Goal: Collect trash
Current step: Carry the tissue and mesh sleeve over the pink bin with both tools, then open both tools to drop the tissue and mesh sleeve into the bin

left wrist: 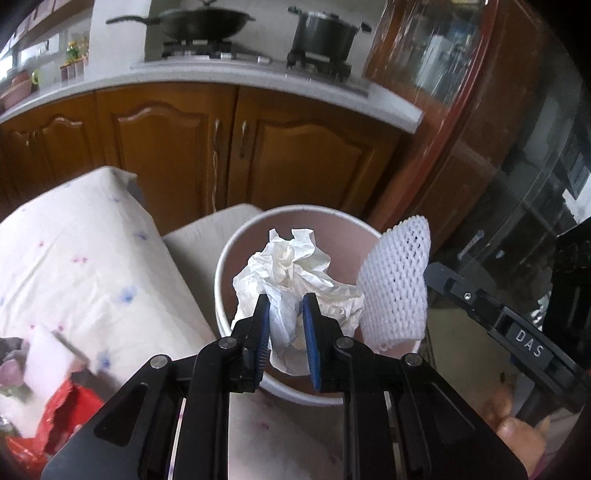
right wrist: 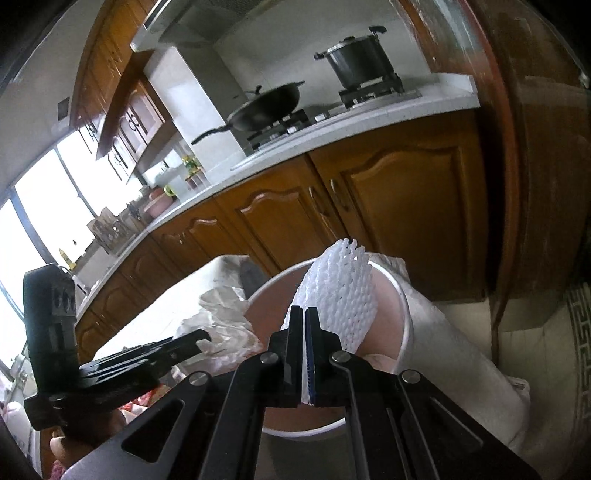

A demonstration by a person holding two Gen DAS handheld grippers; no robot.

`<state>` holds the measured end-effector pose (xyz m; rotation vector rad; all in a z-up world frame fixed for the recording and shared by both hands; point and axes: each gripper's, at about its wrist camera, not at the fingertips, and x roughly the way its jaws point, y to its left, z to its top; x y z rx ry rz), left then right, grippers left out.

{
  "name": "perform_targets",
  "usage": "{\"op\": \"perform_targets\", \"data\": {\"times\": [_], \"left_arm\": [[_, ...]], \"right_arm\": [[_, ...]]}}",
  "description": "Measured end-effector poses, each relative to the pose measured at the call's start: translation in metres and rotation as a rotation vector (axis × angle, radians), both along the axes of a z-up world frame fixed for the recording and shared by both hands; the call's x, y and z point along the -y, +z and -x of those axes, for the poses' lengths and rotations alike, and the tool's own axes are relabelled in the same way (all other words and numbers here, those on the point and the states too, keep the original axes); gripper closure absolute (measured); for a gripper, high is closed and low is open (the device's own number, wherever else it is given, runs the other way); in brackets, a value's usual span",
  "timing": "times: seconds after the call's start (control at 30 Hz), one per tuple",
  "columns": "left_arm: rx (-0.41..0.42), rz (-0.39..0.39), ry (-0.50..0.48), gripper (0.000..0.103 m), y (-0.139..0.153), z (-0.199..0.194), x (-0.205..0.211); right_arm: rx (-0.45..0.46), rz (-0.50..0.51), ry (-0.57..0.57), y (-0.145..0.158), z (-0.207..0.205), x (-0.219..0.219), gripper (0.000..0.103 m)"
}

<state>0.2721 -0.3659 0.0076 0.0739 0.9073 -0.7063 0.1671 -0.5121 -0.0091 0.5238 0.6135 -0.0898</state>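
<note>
My left gripper (left wrist: 286, 301) is shut on a crumpled white tissue (left wrist: 295, 266) and holds it over the mouth of a round pink trash bin with a white rim (left wrist: 221, 258). My right gripper (right wrist: 304, 312) is shut on a white foam fruit net (right wrist: 341, 295) and holds it upright over the same bin (right wrist: 402, 295). In the left wrist view the foam net (left wrist: 395, 284) stands at the bin's right rim, with the right gripper's arm (left wrist: 498, 317) behind it. In the right wrist view the tissue (right wrist: 225, 321) and left gripper (right wrist: 188, 341) are at the bin's left.
A table with a white flowered cloth (left wrist: 74, 266) lies left of the bin, with a red wrapper (left wrist: 66, 417) and other scraps on it. Wooden kitchen cabinets (left wrist: 236, 147) and a counter with a wok (left wrist: 199, 22) and pot (left wrist: 325, 31) stand behind. A glass-fronted cabinet (left wrist: 480, 147) is at right.
</note>
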Motion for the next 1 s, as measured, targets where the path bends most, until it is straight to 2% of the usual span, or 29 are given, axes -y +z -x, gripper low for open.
{"op": "perform_targets", "data": {"times": [0.13, 0.2, 0.23, 0.27, 0.3, 0.33, 0.5, 0.57, 0.6, 0.7, 0.8, 0.9, 1.0], "left_arm": [[-0.025, -0.021, -0.009, 0.08, -0.01, -0.004, 0.008], [-0.029, -0.022, -0.01, 0.069, -0.012, -0.003, 0.008], [-0.027, -0.021, -0.007, 0.062, -0.012, -0.002, 0.008], [-0.025, -0.019, -0.006, 0.061, -0.011, -0.002, 0.006], [-0.023, -0.016, -0.006, 0.061, -0.011, -0.001, 0.006], [-0.023, -0.014, -0.005, 0.061, -0.011, -0.001, 0.005], [-0.025, 0.009, 0.016, 0.057, -0.007, 0.0, -0.007], [-0.02, 0.023, 0.032, 0.052, -0.003, 0.002, -0.016], [-0.017, 0.031, 0.039, 0.051, -0.001, 0.003, -0.02], [-0.011, 0.052, 0.062, 0.039, 0.007, 0.007, -0.036], [0.011, 0.066, 0.094, 0.034, 0.015, 0.013, -0.056], [0.035, 0.077, 0.128, 0.028, 0.023, 0.021, -0.076], [0.058, 0.08, 0.167, 0.026, 0.029, 0.028, -0.097]], "right_arm": [[-0.034, -0.028, 0.01, -0.012, -0.008, 0.007, 0.096], [-0.046, -0.043, 0.012, -0.016, -0.009, 0.008, 0.091], [-0.054, -0.041, 0.006, -0.017, -0.009, 0.009, 0.084], [-0.054, -0.042, 0.005, -0.018, -0.009, 0.009, 0.078], [-0.051, -0.048, 0.003, -0.018, -0.008, 0.009, 0.067], [-0.042, -0.053, 0.001, -0.017, -0.006, 0.009, 0.063], [-0.016, -0.05, -0.006, -0.008, -0.002, 0.006, 0.061], [-0.002, -0.042, -0.009, -0.003, 0.002, 0.003, 0.053], [0.004, -0.038, -0.009, -0.001, 0.002, 0.003, 0.047], [0.029, -0.031, -0.011, 0.006, 0.007, -0.002, 0.026], [0.049, -0.033, -0.009, 0.01, 0.01, -0.008, 0.014], [0.055, -0.036, -0.002, 0.013, 0.012, -0.014, 0.007], [0.061, -0.042, 0.011, 0.014, 0.015, -0.022, 0.007]]}}
